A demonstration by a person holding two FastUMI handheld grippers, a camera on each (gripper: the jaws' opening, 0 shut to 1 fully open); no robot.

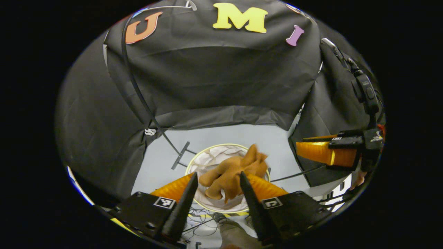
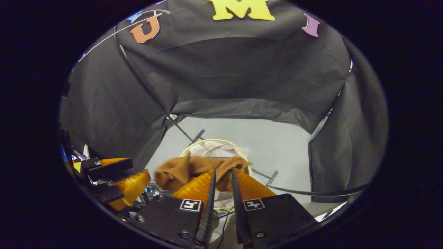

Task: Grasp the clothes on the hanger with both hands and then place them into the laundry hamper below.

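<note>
The brown garment hangs bunched over the hamper, a round white-lined basket with a pale rim standing on the grey floor. In the left gripper view the cloth sits at about 6 o'clock, between and just beyond the left gripper, whose dark fingers stand well apart; whether either finger touches the fabric I cannot tell. In the right gripper view the garment drapes from 7 to 6 o'clock across the hamper's near rim, and the right gripper has its fingers drawn narrow, with a fold of the cloth pinched between their tips. The right gripper also shows at 3 o'clock in the left gripper view, orange and black, and the left gripper shows at 8 o'clock in the right gripper view. A thin black stand rises from the floor behind the hamper toward 11 o'clock, against the black cloth wall.
</note>
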